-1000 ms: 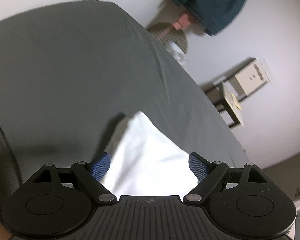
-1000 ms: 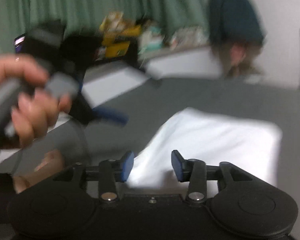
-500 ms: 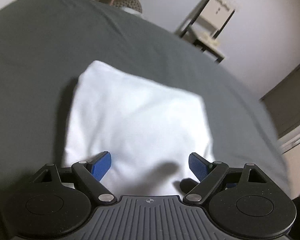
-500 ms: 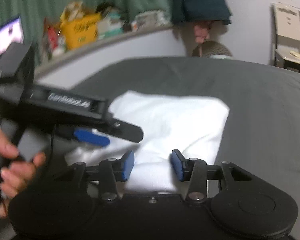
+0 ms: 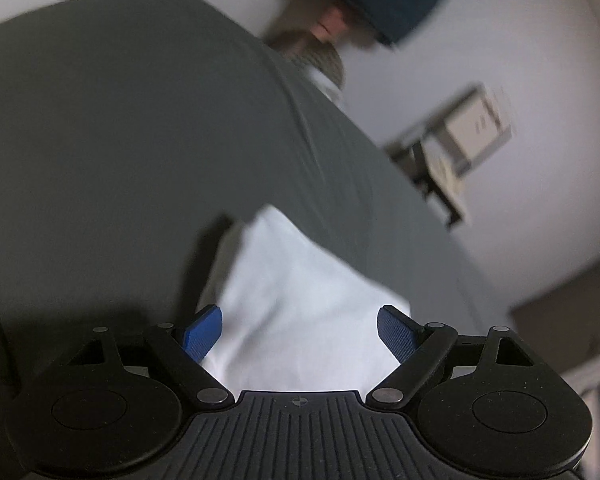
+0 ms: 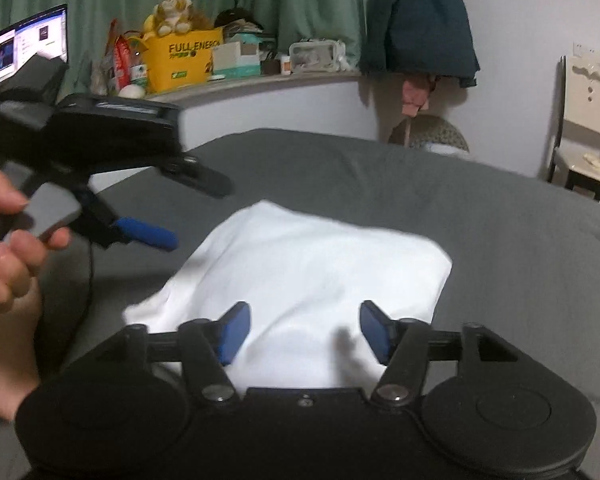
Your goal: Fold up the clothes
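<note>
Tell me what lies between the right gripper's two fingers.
In the right wrist view, the right gripper is open, and only the folded white garment on the grey bed shows between its fingers.

A bed with a dark grey sheet carries one folded white garment lying flat.

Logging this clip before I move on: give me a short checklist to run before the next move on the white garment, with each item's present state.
1. Left claw open and empty: ok, pads apart, nothing between them.
2. Right claw open and empty: ok.
3. White garment lying on the grey bed cover: ok, folded into a compact block.
4. Fold tidy: not ok, the near left corner spreads out loosely.
5. Garment's near edge visible for a grasp: cannot tell, both claw bodies hide it.
6. Bed cover around the garment free of other items: ok in the part shown.
</note>
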`<control>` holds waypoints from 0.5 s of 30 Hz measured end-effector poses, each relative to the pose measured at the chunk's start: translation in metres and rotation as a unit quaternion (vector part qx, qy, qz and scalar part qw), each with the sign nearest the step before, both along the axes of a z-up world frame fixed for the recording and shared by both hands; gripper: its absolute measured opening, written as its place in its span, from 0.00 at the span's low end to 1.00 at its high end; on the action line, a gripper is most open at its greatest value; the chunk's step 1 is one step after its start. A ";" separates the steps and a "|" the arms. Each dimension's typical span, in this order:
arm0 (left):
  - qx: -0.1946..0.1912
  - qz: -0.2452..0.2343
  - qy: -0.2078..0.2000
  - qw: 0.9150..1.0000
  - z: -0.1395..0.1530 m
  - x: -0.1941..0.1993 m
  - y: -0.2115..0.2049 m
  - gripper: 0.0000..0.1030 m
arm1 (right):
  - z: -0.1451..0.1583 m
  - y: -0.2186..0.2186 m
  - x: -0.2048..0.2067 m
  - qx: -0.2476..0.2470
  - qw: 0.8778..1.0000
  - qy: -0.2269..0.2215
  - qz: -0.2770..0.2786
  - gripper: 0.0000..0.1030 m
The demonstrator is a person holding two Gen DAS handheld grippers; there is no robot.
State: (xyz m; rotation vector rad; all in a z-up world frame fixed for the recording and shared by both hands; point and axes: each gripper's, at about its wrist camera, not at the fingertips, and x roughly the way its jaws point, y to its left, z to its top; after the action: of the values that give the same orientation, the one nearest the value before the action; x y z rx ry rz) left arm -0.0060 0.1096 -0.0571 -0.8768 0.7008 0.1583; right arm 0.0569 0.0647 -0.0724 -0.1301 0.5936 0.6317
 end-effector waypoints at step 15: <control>-0.083 0.120 0.027 0.989 -0.038 -0.021 0.040 0.83 | -0.039 0.137 0.094 -0.112 0.988 0.046 0.095 0.88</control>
State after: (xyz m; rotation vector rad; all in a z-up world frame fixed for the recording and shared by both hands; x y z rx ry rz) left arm -0.0273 0.1499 -0.0952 -1.1198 0.6642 0.3434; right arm 0.1513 0.2013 -0.1119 -0.3738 0.7459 0.7578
